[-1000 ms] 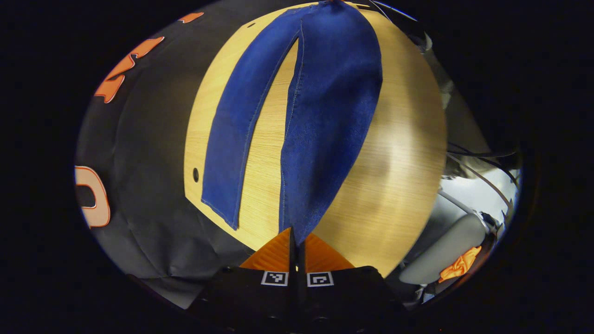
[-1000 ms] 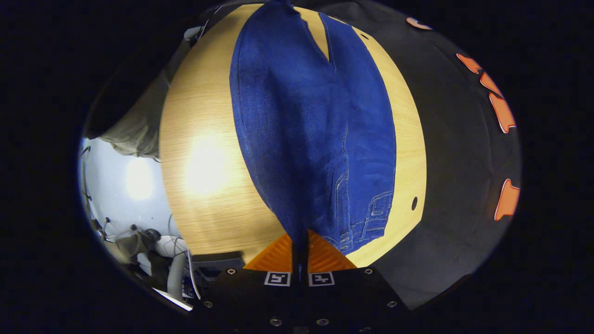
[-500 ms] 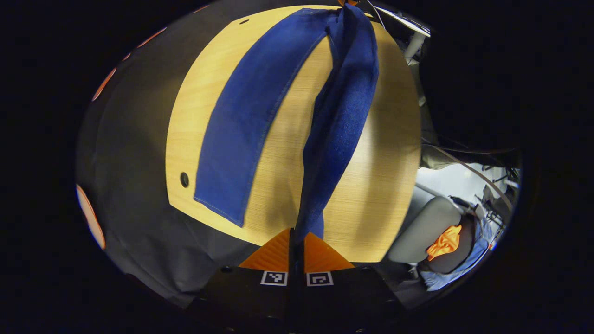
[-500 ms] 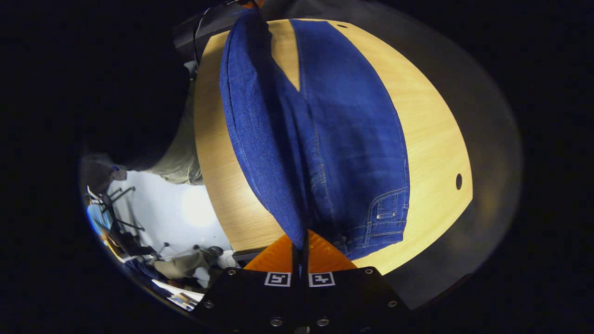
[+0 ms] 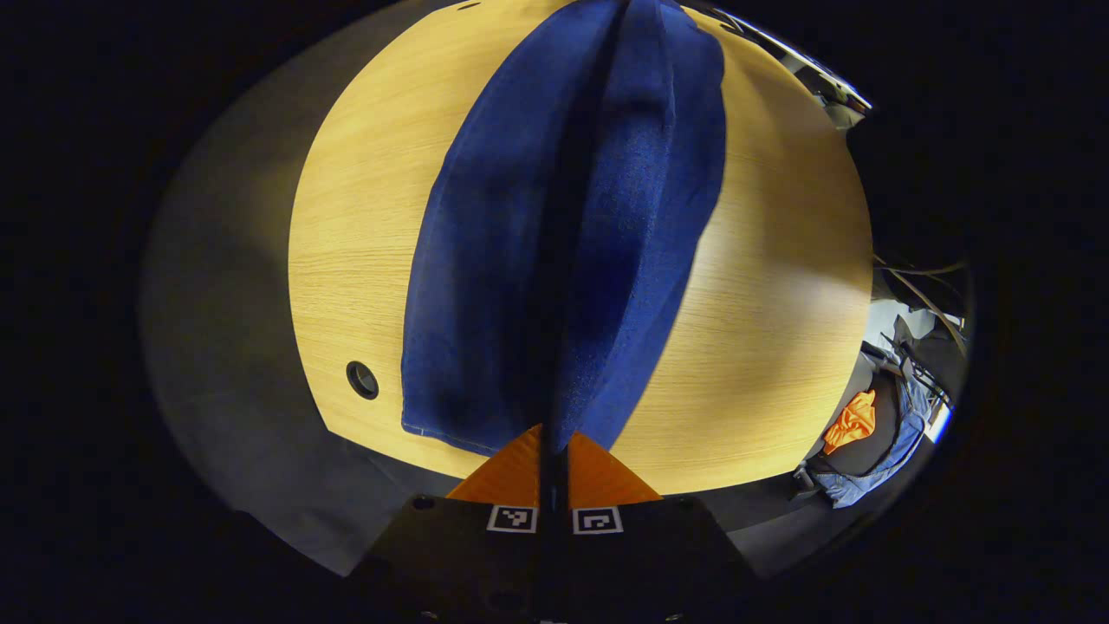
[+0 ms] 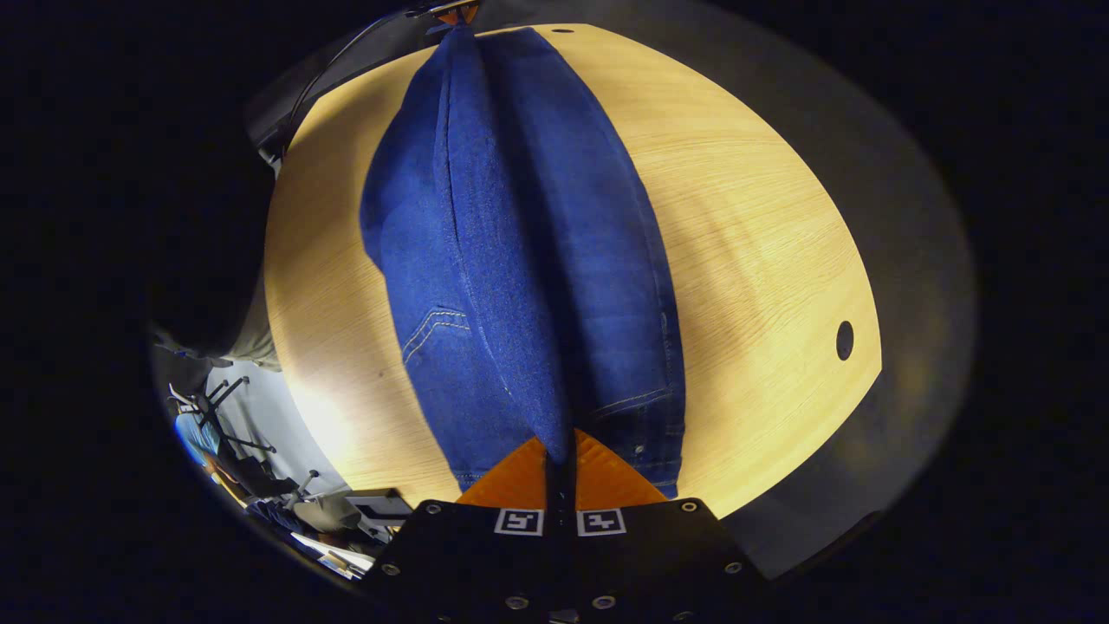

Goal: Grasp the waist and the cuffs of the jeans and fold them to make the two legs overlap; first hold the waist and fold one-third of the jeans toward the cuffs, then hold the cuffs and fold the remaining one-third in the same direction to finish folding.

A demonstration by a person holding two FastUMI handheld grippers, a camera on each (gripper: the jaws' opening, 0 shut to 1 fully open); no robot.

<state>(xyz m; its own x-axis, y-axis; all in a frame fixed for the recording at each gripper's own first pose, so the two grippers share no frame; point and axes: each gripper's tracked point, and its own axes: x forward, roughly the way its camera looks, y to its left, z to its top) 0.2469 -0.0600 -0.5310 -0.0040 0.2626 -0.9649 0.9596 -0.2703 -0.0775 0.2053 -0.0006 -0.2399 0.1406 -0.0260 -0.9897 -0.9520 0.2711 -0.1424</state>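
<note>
Left gripper view, jeans [image 5: 563,243] covering table [image 5: 762,303]

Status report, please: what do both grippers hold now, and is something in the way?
Left gripper shut on jeans cuff. Right gripper shut on waist. Lifted leg held over the other leg, table below. Nothing in the way.

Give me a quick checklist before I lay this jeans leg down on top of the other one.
1. Left gripper shut on the cuff of the jeans: ok.
2. Right gripper shut on the waist: ok.
3. Lifted leg above the flat one: ok.
4. Edges line up: cannot tell, still draped.
5. Jeans lie on the table, not over its edge: ok.
</note>
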